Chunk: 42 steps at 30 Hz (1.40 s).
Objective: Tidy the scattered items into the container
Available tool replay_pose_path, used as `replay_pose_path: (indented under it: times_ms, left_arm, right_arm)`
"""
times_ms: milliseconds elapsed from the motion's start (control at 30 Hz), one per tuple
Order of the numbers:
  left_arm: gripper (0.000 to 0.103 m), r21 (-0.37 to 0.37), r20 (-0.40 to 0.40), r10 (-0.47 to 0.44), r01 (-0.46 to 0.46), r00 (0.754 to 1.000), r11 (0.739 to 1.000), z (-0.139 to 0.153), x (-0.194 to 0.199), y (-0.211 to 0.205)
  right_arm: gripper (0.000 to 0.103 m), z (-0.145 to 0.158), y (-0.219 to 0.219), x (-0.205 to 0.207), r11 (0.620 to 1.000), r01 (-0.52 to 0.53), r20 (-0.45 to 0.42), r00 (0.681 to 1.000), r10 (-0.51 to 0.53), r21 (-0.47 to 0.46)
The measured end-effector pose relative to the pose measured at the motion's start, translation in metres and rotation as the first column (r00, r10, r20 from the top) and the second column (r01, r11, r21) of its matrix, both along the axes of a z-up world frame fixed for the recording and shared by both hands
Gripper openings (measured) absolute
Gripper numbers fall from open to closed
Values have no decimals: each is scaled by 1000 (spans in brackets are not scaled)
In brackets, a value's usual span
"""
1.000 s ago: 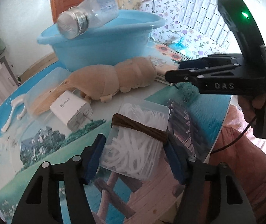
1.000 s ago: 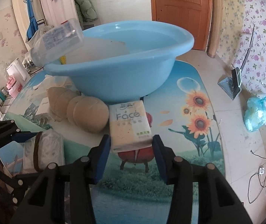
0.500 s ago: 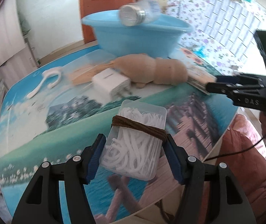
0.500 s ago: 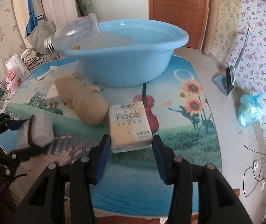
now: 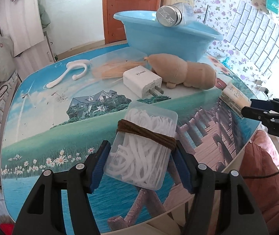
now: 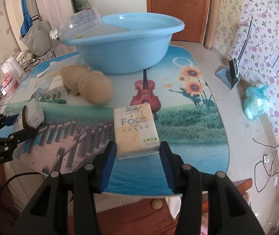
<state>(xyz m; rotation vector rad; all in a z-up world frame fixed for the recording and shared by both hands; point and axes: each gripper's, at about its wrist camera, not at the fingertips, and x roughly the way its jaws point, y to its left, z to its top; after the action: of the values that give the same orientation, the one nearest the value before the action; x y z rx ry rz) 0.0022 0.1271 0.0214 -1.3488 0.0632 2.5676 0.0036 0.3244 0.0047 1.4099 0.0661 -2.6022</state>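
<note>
Progress: partial. A bottle (image 5: 173, 15) lies tilted across the rim of the blue basin (image 5: 164, 37), neck overhanging, and a pale flat sheet (image 6: 114, 30) shows inside the basin; nothing else can be confirmed in it.

Left to right on the table (image 5: 41, 121): a white hook (image 5: 69, 73), a clear bag of straw-coloured fibres (image 5: 117, 66), a white charger (image 5: 142, 82) and a tan plush (image 5: 186, 73) all lie loose near the basin, not yet collected.

Left gripper (image 5: 141, 162): clamped on a clear floss box (image 5: 143, 145) bound with brown cord, held above the near table edge, well apart from the basin.

Right gripper (image 6: 137, 156): clamped on a tissue pack (image 6: 136, 131), likewise raised over the near edge and short of the basin.

Judgement: two items are in hand awaiting deposit; four remain. The bottle appears precarious and may roll off if the basin is knocked.

Surface: glossy printed tabletop showing a house, boardwalk, violin and sunflowers; probably slippery.

Room: wooden door (image 6: 178, 5) behind the basin, floral wallpaper to the right, a dustpan (image 6: 229, 76) and a blue bag (image 6: 255, 101) on the tiled floor, hanging clothes at left.
</note>
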Motion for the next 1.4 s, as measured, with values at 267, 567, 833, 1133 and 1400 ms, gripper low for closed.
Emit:
replay_pose_path:
  times_ms: [267,567,833,1133,1400]
  left_arm:
    - [96,-37,-33,37,-38,999,999,-10,-2,-4]
    - [103,-31,-79,61,-63,995,998,-16,-5,-10]
    - [103,-22,-114,58,-61,992,998,-18,-6,-11]
    - [103,-21,-120,61,-64,991,998,-19,-6,-9]
    - [103,-19,-125,64,-67,990,998,-20,-7,-9]
  right_arm:
    - [45,0,-13,7,1000,-25,-6,1000,25,13]
    - [48,-3,-19,6,999,-28,-22,999,29,22]
    - [48,-11,-24,1,999,-34,-7,999,34,38]
    - [48,-11,-26,0,998,-44,-10,999,44,36]
    - [48,-10,-28,1,998,-41,-4,999,41,38]
